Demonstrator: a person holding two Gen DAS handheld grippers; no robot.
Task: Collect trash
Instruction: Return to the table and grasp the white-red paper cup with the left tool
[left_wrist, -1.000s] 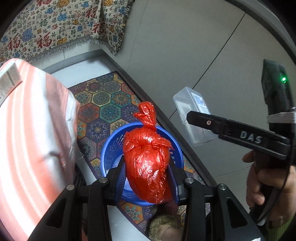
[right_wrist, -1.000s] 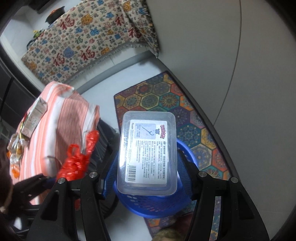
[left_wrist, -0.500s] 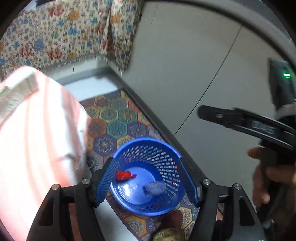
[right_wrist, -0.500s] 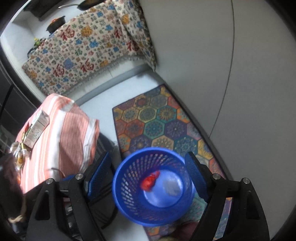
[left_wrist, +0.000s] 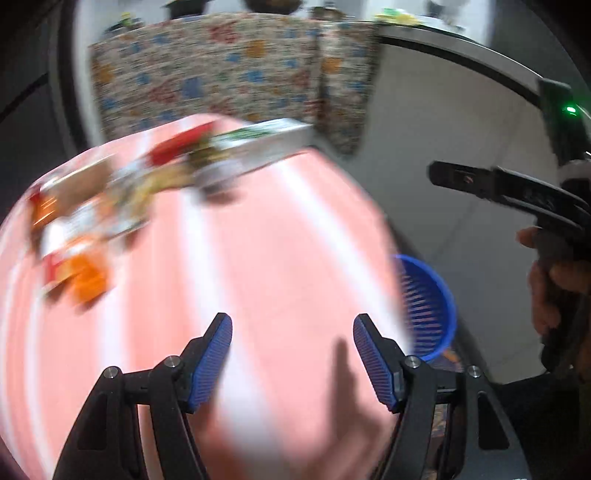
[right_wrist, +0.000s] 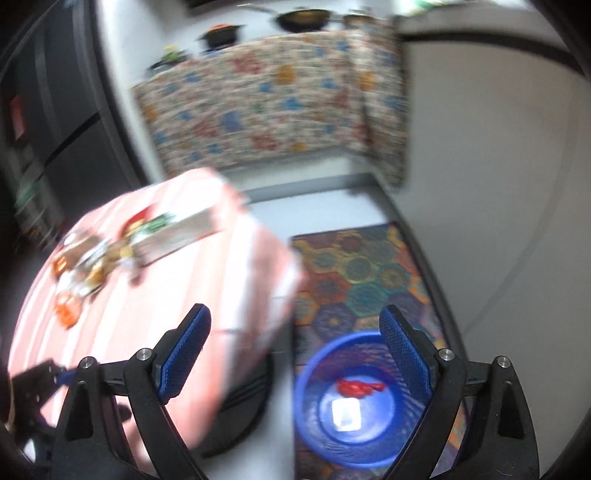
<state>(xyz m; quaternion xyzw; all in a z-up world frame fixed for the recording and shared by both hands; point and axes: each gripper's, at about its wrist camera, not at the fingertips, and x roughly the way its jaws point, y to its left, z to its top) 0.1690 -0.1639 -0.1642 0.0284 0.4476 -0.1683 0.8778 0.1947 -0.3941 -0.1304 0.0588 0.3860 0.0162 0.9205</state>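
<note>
Hovering over the pink striped tablecloth (left_wrist: 280, 258), the left gripper (left_wrist: 291, 354) has its blue pads parted with nothing between them. The right gripper (right_wrist: 295, 350) stands wider still, its jaws just opened further and also empty, above the blue basket (right_wrist: 314, 435) on the patterned mat (right_wrist: 354, 266). A red bag (right_wrist: 358, 387) and a clear plastic box (right_wrist: 345, 414) already lie in the basket's bottom.

The remaining trash is a blurred heap of wrappers (left_wrist: 85, 229) with a long white carton (left_wrist: 258, 147) at the far left part of the table, well apart from both grippers. The wrappers look light, thin and crinkly, probably slippery, so a pinch on a bunched or folded edge should hold better than on a flat face. The carton seems stiff and light; gripping across its narrow width near the middle looks safest. Blur hides finer detail.
</note>
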